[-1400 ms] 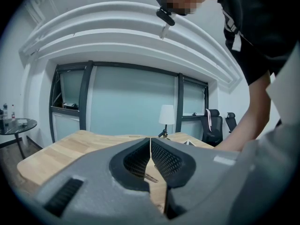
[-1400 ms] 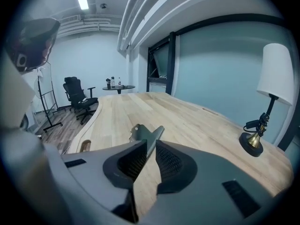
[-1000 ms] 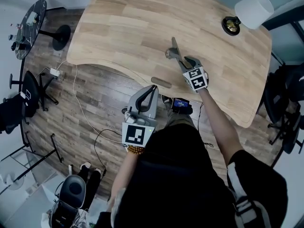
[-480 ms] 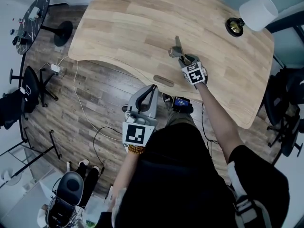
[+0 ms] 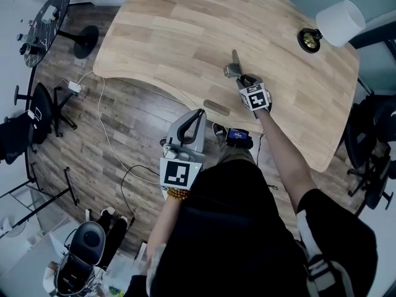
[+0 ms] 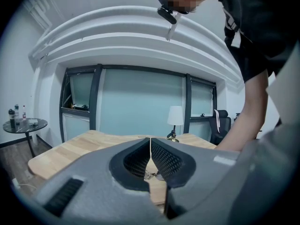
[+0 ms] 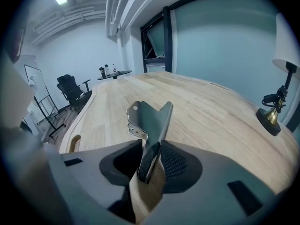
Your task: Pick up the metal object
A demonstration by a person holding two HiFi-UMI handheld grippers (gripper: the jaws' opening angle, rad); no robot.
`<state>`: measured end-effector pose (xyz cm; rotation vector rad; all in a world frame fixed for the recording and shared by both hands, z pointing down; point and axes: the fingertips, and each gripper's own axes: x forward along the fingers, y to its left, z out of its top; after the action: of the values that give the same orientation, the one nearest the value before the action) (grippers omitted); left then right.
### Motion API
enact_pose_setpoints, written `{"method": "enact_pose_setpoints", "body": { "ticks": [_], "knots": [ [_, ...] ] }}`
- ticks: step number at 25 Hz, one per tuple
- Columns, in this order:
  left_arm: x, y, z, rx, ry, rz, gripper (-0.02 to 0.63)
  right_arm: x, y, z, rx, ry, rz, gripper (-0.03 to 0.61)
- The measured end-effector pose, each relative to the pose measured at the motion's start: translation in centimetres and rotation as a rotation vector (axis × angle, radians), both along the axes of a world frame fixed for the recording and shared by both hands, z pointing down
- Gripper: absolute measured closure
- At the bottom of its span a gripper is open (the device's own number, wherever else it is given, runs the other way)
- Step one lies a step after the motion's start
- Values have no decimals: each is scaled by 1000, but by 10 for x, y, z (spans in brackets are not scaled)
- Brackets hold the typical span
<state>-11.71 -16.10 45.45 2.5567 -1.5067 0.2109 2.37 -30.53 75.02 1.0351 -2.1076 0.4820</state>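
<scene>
Metal object (image 5: 234,64) (image 7: 150,118): dark bent plate w/ bright holed tab. Sits about mid-table on wooden table (image 5: 185,30), on edge and tilted, long blade pointing to 12 o'clock in head view. Judged not yet lifted; appears to bear on the top.

Right gripper (image 5: 243,80) (image 7: 151,149): comes in from 5 o'clock of object, pitched down, presumably so pads straddle the upright blade rather than scrape the wood. Has just been closing the jaws; now pinches near end of blade, a pad on each face as far as right gripper view shows, bare wood visible below the nip. Grips one end only, so likely to swing on lift; recommend slow, straight rise.

Left gripper (image 5: 198,112) (image 6: 150,146): pads pressed together, nothing betw. them. Held off the table at 7 o'clock of object, pointing roughly level. Parked, in all likelihood, since job needs one gripper only.

Lamp (image 5: 334,18): white shade, brass base, at 2 o'clock of object, well apart. No obstruction to lift.
</scene>
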Motion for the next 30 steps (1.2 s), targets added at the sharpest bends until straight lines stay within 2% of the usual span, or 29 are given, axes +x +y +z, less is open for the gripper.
{"method": "enact_pose_setpoints", "body": {
  "ticks": [13, 20, 30],
  "knots": [
    [-1, -7, 3, 1, 20, -32, 591, 6, -4, -1, -49, -64, 12, 497],
    [-3, -10, 1, 4, 13, -41, 591, 9, -3, -6, -3, -53, 11, 551],
    [-1, -12, 2, 5, 12, -47, 591, 9, -7, -10, -29, -66, 5, 575]
  ]
}}
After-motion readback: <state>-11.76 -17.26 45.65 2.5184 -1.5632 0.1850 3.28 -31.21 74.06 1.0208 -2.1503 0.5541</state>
